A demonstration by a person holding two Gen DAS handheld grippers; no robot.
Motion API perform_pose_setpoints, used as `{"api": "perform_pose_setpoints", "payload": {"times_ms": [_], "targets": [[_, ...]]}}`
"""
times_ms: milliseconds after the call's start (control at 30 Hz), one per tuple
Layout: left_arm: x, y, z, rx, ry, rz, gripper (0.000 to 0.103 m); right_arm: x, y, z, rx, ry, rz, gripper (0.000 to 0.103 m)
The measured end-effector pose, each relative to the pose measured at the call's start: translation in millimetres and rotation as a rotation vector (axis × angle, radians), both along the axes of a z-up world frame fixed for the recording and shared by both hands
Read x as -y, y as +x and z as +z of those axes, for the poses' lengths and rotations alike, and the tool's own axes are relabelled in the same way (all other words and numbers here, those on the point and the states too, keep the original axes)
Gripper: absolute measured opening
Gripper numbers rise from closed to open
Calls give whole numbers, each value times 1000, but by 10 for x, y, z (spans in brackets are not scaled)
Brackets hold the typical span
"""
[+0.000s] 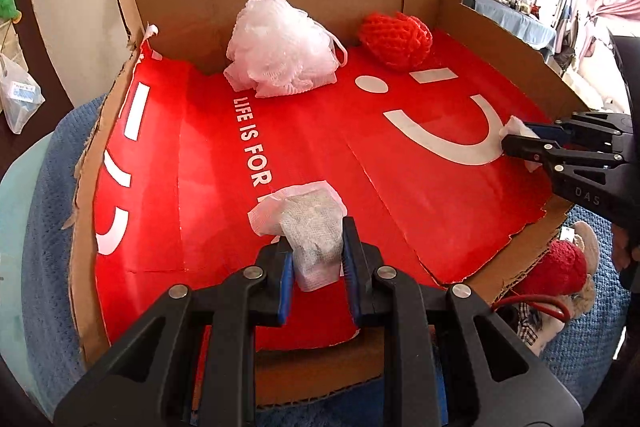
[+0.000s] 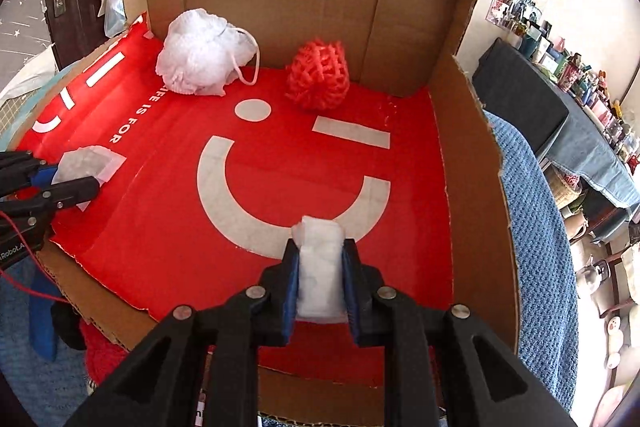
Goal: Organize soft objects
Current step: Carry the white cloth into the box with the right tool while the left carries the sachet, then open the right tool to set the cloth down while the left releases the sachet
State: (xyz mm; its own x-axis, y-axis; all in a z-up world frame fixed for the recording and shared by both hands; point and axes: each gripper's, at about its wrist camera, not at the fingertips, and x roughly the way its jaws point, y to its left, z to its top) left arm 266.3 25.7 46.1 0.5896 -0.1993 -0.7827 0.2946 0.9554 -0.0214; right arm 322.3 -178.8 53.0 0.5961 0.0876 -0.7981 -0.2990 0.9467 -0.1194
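Lying flat, open cardboard box [image 2: 472, 147] with red printed liner [image 1: 320, 155] spans both views, blue knit blanket [image 2: 536, 211] beneath. White mesh pouf [image 1: 276, 47] and red net ball [image 1: 396, 41] sit at back wall, near each other, apart. Left tool [image 1: 316, 251] clenched on grey-white gauze pad [image 1: 308, 227], front left of liner. Right tool [image 2: 322, 283] clenched on white wad [image 2: 320, 267], over smile mark. Cluttered shelf [image 2: 592, 87] at room's right.
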Motion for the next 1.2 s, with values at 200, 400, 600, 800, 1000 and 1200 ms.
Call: {"api": "perform_pose_setpoints", "payload": {"times_ms": [200, 400, 600, 800, 1000, 1200], "targets": [[-3, 9, -12, -1, -4, -2, 19, -11, 18, -20, -7, -8, 4, 21], [-13, -1, -12, -1, -10, -4, 20, -8, 21, -14, -9, -9, 4, 22], [-17, 5, -14, 1, -13, -5, 20, -9, 19, -15, -8, -11, 6, 22], [-23, -4, -16, 8, -16, -6, 20, -10, 20, -17, -10, -6, 8, 26], [-38, 2, -9, 2, -36, -4, 21, -41, 5, -11, -11, 6, 23, 42], [-61, -3, 15, -8, -66, -9, 26, -47, -23, 38, 2, 22, 29, 53]]}}
